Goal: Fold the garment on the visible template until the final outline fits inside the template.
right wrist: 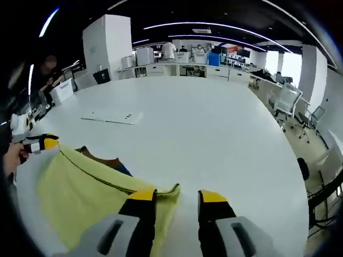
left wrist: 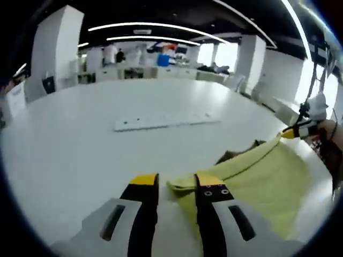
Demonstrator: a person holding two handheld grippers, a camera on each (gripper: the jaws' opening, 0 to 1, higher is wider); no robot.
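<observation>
Left claw (left wrist: 178, 183) and right claw (right wrist: 178, 196) each stand parted, one jaw overlapping a corner of the yellow garment (left wrist: 257, 179); actual grip cannot be confirmed. The garment is held stretched above the white table (left wrist: 80, 139). Folding appears unfinished. The template is largely hidden beneath the cloth.

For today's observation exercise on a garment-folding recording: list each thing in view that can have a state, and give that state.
Yellow garment: lifted off the table, stretched between the two grippers.
Left gripper: jaws apart, garment corner between them.
Right gripper: jaws apart, garment corner at its left jaw.
White table: bare ahead of the garment.
Flat white strip: lying flat on the table.
</observation>
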